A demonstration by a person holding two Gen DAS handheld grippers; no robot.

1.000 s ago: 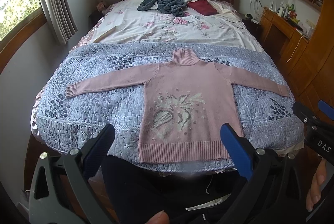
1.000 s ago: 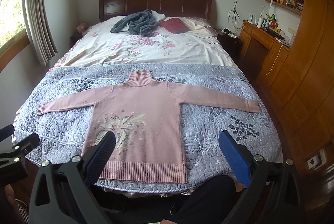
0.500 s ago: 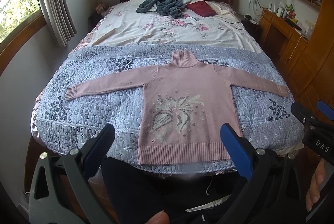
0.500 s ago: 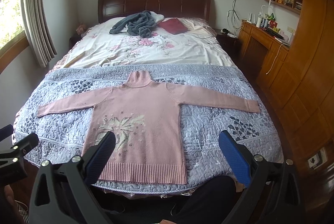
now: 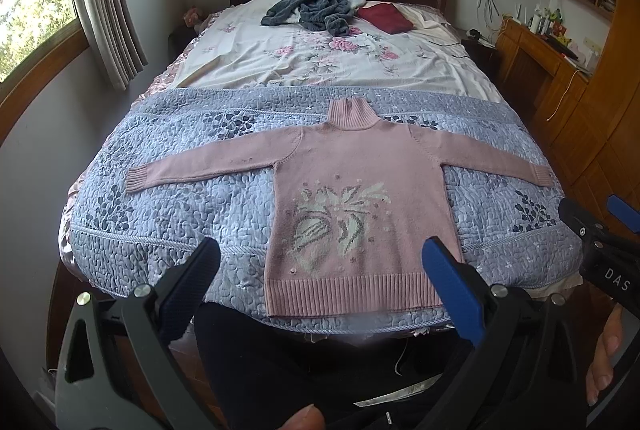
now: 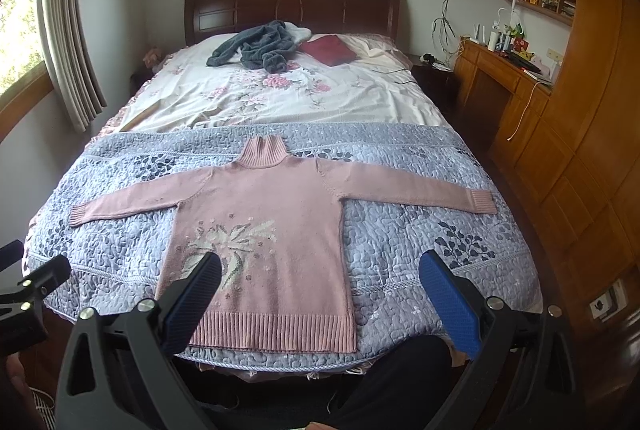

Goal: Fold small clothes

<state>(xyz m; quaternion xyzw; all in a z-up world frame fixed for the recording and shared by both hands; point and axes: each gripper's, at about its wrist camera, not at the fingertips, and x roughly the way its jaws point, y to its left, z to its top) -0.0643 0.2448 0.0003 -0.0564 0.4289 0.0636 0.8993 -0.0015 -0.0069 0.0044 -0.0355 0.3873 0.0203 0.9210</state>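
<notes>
The bed [image 5: 120,230] filled both views, its foot covered by a blue quilted spread [image 6: 400,242], and flat on that spread lay the pink sweater [image 5: 360,165], front up, collar toward the headboard, ribbed hem [image 5: 352,294] right at the near edge. Both sleeves stretched straight out to the sides, the left cuff [image 5: 136,179] and the right cuff [image 6: 482,201] well apart. It looked like a soft, light knit, limp and stretchy, likely to sag and drag on the quilting rather than slide cleanly. Best bets for a hold, by my reckoning: the ribbed cuffs to bring the sleeves in, then the hem corners, where the thicker rib gives the pads something to bite. The left gripper [image 5: 320,282] hung short of the hem, fingers spread wide and empty. The right gripper [image 6: 320,294] hovered beside it, likewise spread and holding nothing. Nothing was folded yet.
</notes>
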